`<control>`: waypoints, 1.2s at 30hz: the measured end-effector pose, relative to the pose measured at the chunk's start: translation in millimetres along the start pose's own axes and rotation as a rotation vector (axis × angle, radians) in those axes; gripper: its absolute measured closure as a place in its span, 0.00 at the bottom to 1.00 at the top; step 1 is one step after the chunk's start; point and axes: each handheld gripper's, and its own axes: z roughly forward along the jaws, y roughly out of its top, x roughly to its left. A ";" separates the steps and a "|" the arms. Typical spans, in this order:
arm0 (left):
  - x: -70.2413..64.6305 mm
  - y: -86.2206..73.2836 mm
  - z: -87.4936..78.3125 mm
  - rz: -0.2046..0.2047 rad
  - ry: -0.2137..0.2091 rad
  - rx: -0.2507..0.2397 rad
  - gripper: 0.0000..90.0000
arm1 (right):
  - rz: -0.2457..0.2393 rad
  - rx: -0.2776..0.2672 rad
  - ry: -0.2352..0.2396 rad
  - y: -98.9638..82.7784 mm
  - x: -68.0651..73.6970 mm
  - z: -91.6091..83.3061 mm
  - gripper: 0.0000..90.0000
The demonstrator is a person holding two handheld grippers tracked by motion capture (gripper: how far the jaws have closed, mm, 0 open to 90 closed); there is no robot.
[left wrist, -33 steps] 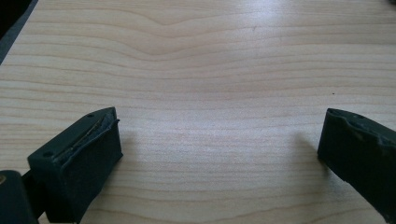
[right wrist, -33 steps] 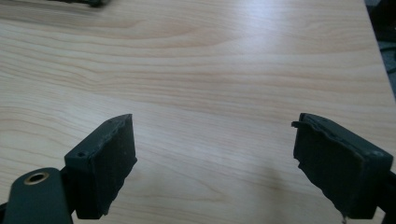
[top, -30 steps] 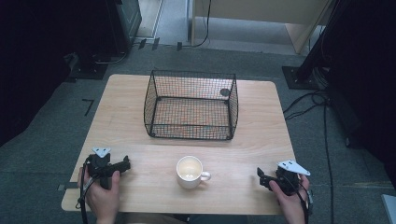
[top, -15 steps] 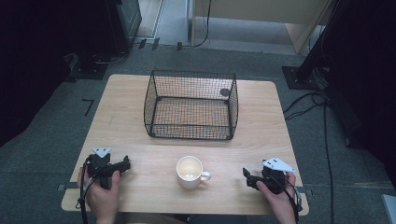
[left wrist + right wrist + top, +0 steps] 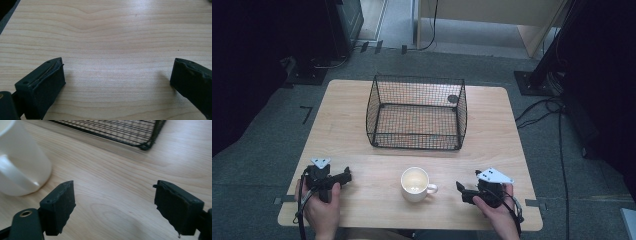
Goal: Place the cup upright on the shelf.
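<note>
A white mug (image 5: 416, 184) stands upright at the near middle of the light wooden bench (image 5: 342, 125), its handle pointing toward 3 o'clock and its inside bare and pale. From the mug, at 12 o'clock and well apart, sits a black wire basket (image 5: 417, 112), open at the top, with a small dark round thing (image 5: 453, 99) at its far right corner, too small to name. At 3 o'clock from the mug, near the handle but not touching it, the right gripper (image 5: 466, 192) rests in the person's right hand (image 5: 498, 210), jaws released and spread wide toward the mug. The right gripper view has the mug (image 5: 18, 162) at the left, just beyond the left jaw, and the basket's corner (image 5: 146, 143) ahead. At 9 o'clock, the left gripper (image 5: 343, 176) lies in the left hand (image 5: 323, 210), jaws likewise released over bare wood.
</note>
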 end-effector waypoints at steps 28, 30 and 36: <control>-0.1 0.0 0.1 0.000 0.000 -0.001 0.00 | -0.081 0.009 0.283 -1.1 49.4 22.4 0.37; -0.1 0.0 0.1 0.000 0.000 -0.001 0.00 | -0.085 0.000 0.304 1.9 56.4 27.3 0.39; -0.1 0.0 0.1 0.000 0.000 -0.001 0.00 | -0.092 -0.006 0.351 7.1 65.2 35.9 0.58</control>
